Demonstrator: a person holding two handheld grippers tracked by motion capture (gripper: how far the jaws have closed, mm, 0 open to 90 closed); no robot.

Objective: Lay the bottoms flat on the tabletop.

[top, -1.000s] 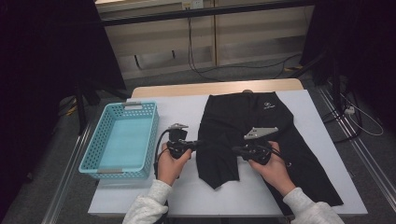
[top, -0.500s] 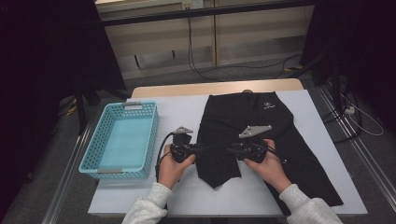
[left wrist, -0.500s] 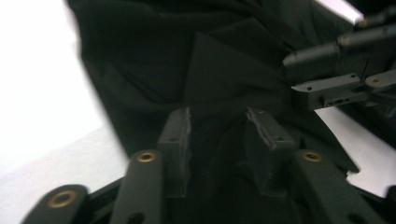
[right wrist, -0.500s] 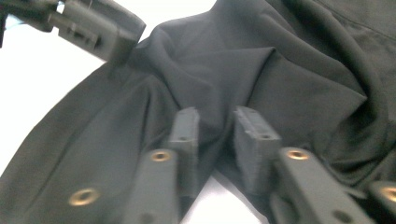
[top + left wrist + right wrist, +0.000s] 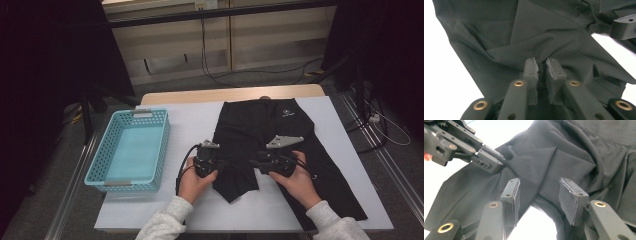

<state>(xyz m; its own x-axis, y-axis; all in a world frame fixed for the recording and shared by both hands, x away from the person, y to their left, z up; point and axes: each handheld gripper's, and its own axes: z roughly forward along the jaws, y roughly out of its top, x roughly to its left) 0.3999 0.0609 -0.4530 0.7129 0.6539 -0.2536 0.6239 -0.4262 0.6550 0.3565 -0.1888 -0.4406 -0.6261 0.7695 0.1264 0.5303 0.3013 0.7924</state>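
Black shorts (image 5: 260, 130) lie spread on the white table (image 5: 190, 120). My left gripper (image 5: 223, 164) points right at the left leg. In the left gripper view its jaws (image 5: 541, 65) have just been closing and now pinch a raised fold of the black cloth (image 5: 524, 32). My right gripper (image 5: 254, 164) points left at the crotch, facing the other one. Its jaws (image 5: 539, 187) have just been opening and stand wide over the cloth (image 5: 564, 152), the pads off it. The right gripper view also shows the left gripper (image 5: 499, 160) closed on the fold.
A light blue plastic basket (image 5: 162, 145) stands on the left of the table, close to my left hand. Cables and a metal frame lie on the floor beyond the table's far edge.
My left gripper has shifted right onto the left leg of the shorts. The right hand has stayed about where it was.
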